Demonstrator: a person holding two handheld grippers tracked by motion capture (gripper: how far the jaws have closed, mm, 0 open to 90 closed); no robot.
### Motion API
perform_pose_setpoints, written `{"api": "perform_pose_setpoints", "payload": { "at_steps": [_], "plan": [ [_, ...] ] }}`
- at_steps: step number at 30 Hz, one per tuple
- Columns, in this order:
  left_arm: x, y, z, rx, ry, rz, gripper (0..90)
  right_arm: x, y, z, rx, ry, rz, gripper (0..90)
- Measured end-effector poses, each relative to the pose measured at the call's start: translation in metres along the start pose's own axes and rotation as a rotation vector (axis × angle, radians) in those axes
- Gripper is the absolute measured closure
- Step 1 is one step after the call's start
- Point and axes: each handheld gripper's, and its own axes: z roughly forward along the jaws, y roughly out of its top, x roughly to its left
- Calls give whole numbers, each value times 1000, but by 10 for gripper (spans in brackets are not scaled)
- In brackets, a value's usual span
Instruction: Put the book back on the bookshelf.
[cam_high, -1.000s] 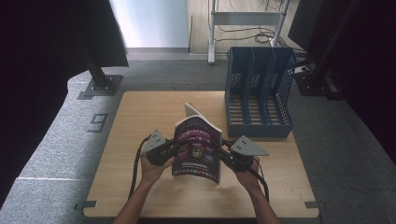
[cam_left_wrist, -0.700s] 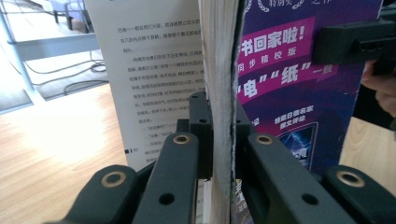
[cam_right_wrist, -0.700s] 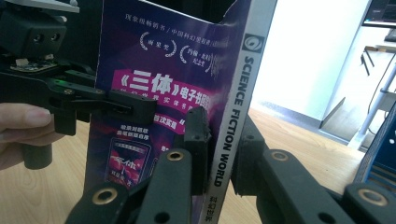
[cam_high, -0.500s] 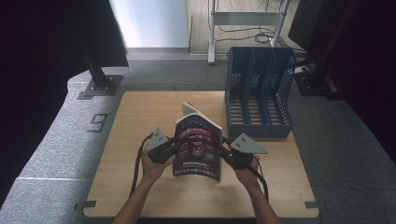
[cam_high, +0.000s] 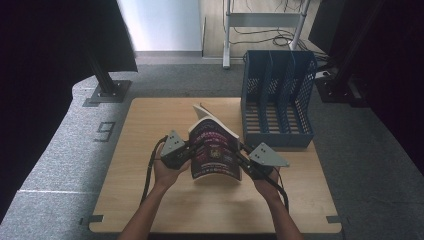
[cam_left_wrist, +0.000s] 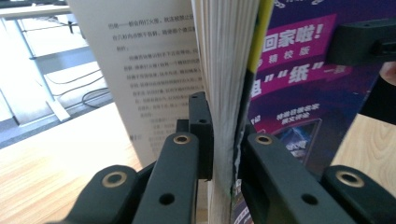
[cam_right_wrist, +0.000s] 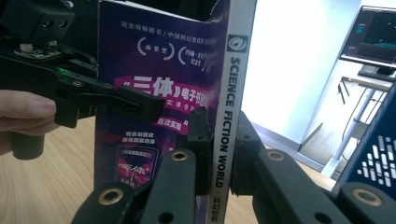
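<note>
Grey carpet surrounds a pale wooden table (cam_high: 150, 200), with a blue mesh file rack (cam_high: 277, 100) standing at its far right corner and dark curtains to either side. You hold a paperback magazine (cam_high: 215, 152) upright above the middle of the table, just left of the rack and apart from it, purple cover toward you. Left gripper (cam_high: 181, 154): jaws narrowed onto the fore-edge side, and in the left gripper view the left gripper (cam_left_wrist: 224, 154) pinches a thick block of pages plus the cover, while a loose leaf of printed text fans away on the far side. Right gripper (cam_high: 245, 161): closed onto the spine; in the right gripper view the right gripper (cam_right_wrist: 219, 140) clamps the white spine strip of the magazine (cam_right_wrist: 163, 93) low down. Handling, as a judgement: light, soft-bound, floppy, as the cover bows and the top corner curls in the high view. Glossy cover likely slick under the pads, so a shallow pinch could slide. Paper creases and tears readily; the page edges (cam_left_wrist: 229, 70) already look ruffled where the jaw bites. Spine is the stiffest place and the best hold; keep that grip deep and square. On the open side, take all the pages together near the lower edge, or stray leaves will splay and catch on the rack's dividers.
</note>
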Motion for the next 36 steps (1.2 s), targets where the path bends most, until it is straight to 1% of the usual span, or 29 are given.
{"api": "perform_pose_setpoints", "payload": {
  "at_steps": [1, 2, 4, 5, 6, 8, 9, 10, 11, 12, 13, 14, 15, 21, 22, 23, 24, 25, 27, 32, 34, 36],
  "plan": [
    [-1, -2, 0, -1, -2, 1, 852, -1, -1, -1, 6, 0, -1, 810],
    [-2, -4, 1, 0, -5, -5, 836, -2, -6, -4, 11, 6, 11, 813],
    [-1, -7, 1, 7, -12, -7, 828, -1, -7, -5, 14, 4, 10, 813],
    [-1, -8, 0, 3, -15, -7, 813, -1, -9, -6, 19, 1, 5, 813],
    [-2, -8, 0, 2, -13, -9, 794, -1, -10, -8, 18, -4, 12, 810],
    [-2, -8, -1, 3, -1, -6, 740, -2, -12, -10, 26, 9, 37, 795],
    [-2, -8, -1, 1, -6, -8, 734, -2, -12, -11, 32, 15, 41, 765],
    [-2, -8, -1, 1, -11, -9, 732, -4, -13, -10, 38, 24, 48, 728],
    [-3, -8, -1, 1, -16, -9, 750, -7, -14, -6, 47, 40, 67, 690],
    [-3, -8, -1, 3, -21, -8, 750, -7, -14, -6, 47, 40, 67, 690],
    [-4, -8, -1, 4, -25, -9, 763, -8, -15, -3, 55, 48, 78, 687],
    [-4, -8, -1, 5, -30, -10, 784, -9, -16, 5, 80, 52, 83, 673],
    [-4, -8, -1, 7, -34, -9, 790, -9, -17, 8, 85, 51, 83, 673],
    [0, -9, -1, 8, -41, -26, 793, -11, -14, 18, 89, 58, 89, 666],
    [-1, -9, -1, 8, -41, -27, 793, -12, -13, 20, 90, 63, 95, 668],
    [-1, -9, -1, 9, -37, -25, 794, -14, -13, 23, 95, 60, 107, 707],
    [-1, -9, -1, 9, -37, -25, 792, -14, -13, 23, 95, 60, 107, 707],
    [-1, -9, -1, 15, -35, -29, 792, -14, -13, 24, 96, 55, 112, 732],
    [1, -10, -1, 33, -28, -40, 775, -14, -14, 25, 93, 65, 124, 774],
    [4, -12, -2, 47, -13, -55, 723, -8, -16, 22, 84, 67, 96, 790],
    [5, -13, -3, 46, -19, -59, 722, -8, -17, 22, 81, 70, 98, 769],
    [4, -12, -2, 48, -27, -49, 770, -8, -17, 23, 72, 87, 101, 685]
  ]
}}
